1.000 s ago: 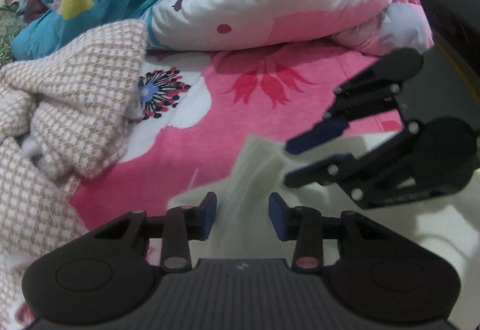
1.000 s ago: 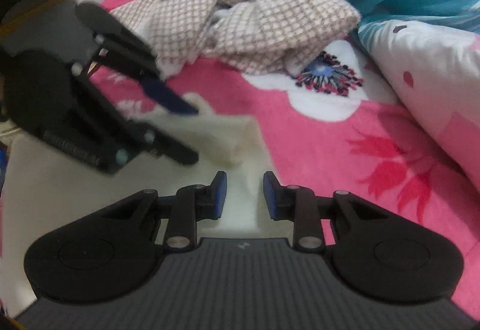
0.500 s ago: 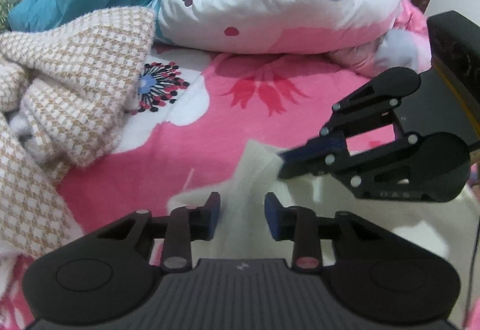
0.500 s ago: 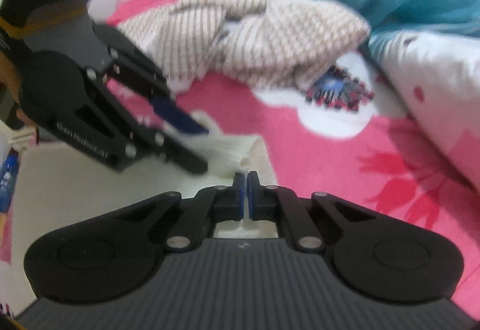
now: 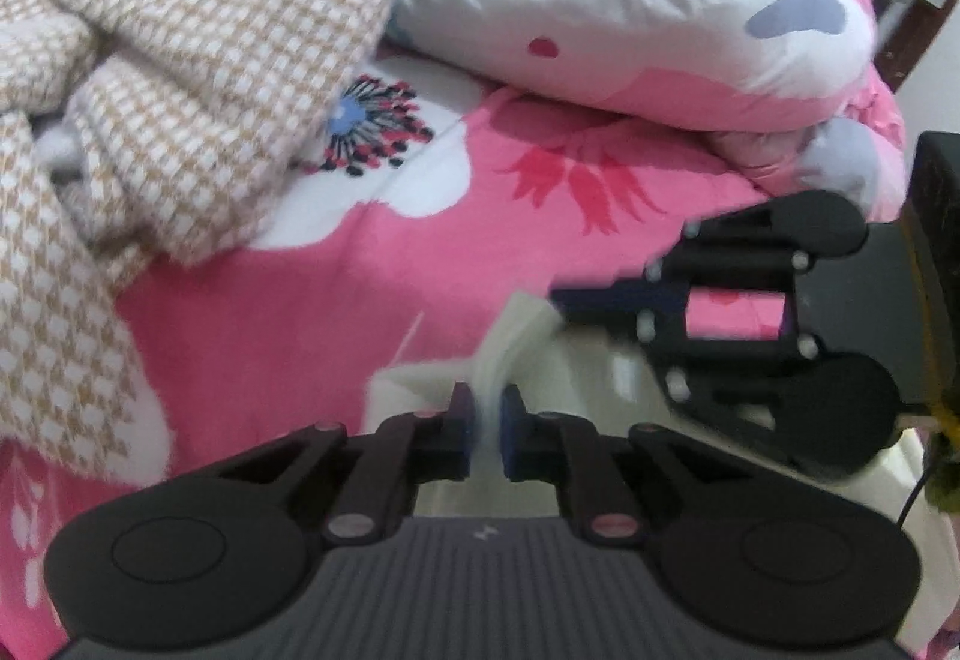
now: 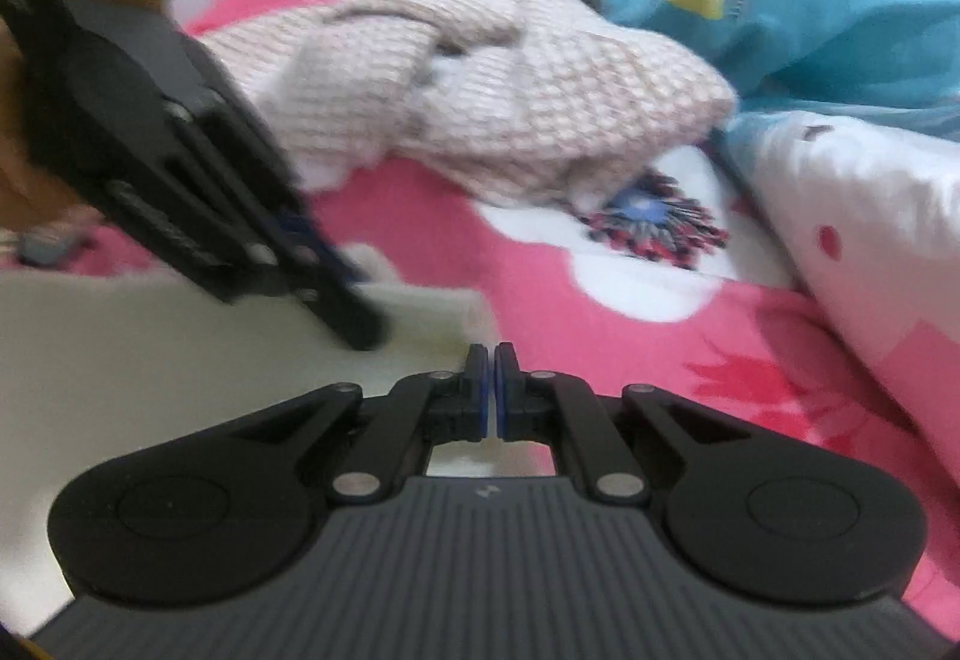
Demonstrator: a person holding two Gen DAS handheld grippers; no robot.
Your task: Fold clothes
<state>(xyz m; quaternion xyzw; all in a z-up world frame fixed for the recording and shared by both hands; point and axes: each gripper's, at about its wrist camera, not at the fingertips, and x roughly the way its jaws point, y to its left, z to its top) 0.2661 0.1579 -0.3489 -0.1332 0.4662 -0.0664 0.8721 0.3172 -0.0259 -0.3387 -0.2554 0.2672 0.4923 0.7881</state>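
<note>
Left gripper (image 5: 486, 435) just closed, clamped on cream garment (image 5: 528, 336) corner; right gripper (image 6: 487, 396) pinching same garment's edge on pink floral bedsheet (image 5: 372, 270).

My left gripper (image 5: 486, 429) is matte black: a ribbed grey-black deck with a small pale logo, two round side lobes with embossed circles, and linkage arms pinned with silver and pinkish rivets. Its pads (image 5: 511, 420) are dark blue. My right gripper (image 6: 486, 399) is built the same, with blue-edged pads (image 6: 505, 390) and silver rivets. Seen from the left wrist, its side carries pale screw heads, a yellow band and a thin black cable.
</note>
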